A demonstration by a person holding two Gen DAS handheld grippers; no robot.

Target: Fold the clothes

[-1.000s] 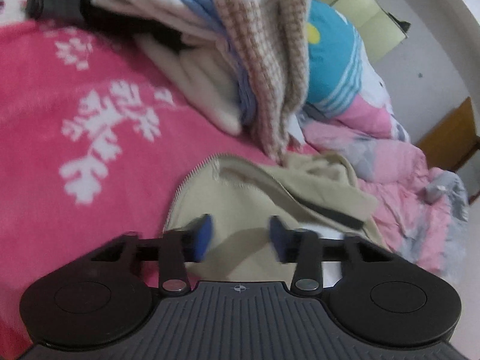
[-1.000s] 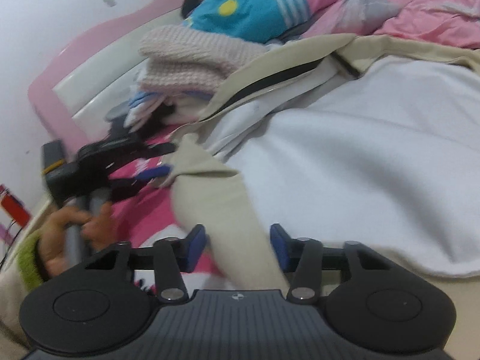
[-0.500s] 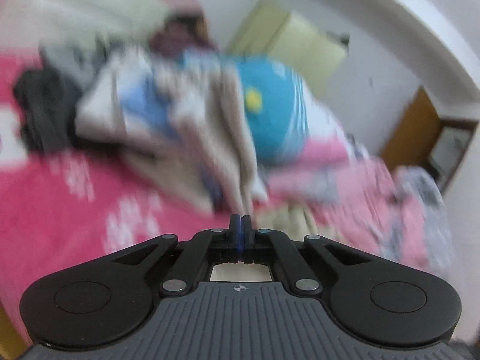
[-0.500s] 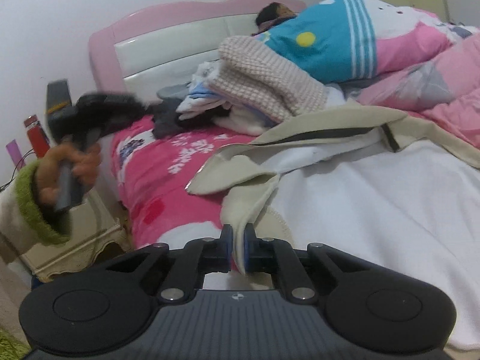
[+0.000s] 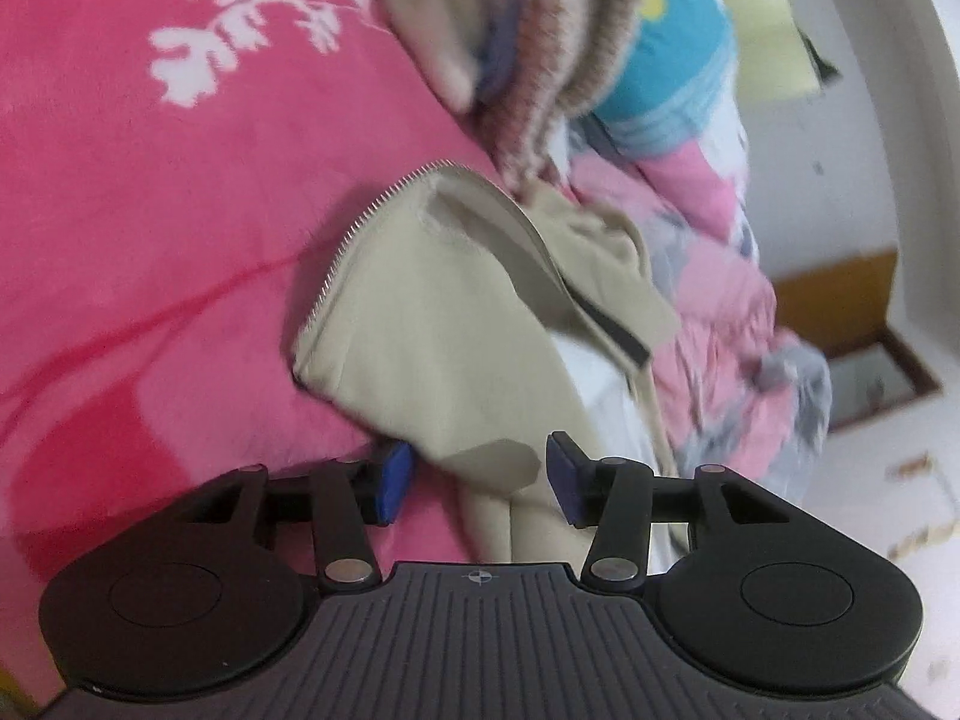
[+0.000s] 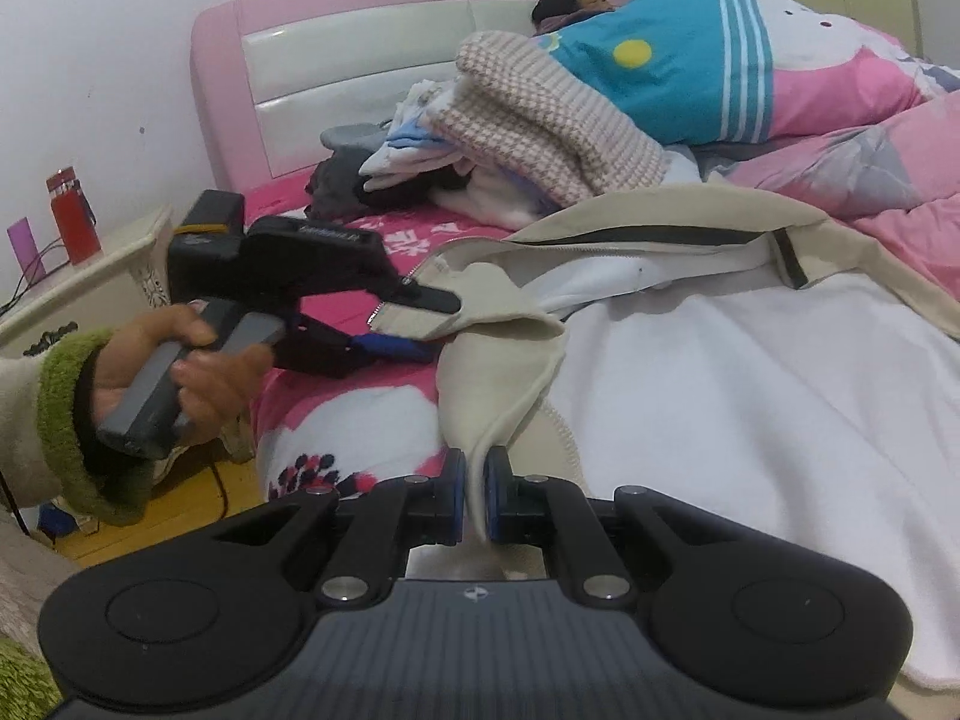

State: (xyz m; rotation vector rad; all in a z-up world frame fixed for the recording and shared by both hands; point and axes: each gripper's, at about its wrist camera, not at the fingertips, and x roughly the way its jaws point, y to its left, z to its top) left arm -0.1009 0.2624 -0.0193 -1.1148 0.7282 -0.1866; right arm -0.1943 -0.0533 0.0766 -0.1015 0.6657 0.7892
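Soft, limp beige jacket (image 6: 600,252) sprawled on the bed (image 5: 150,240) ahead, one flap pinched tight in right gripper (image 6: 474,498), left gripper (image 5: 477,483) spread wide astride another fold, best taken by the stiffer zipper edge (image 5: 336,264).

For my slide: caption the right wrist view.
Right gripper pinches the beige jacket on the bed; left gripper open at its zipper edge.

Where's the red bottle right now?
In the right wrist view, the red bottle stands at far left on the white nightstand, beside a purple item, left of the pink headboard.
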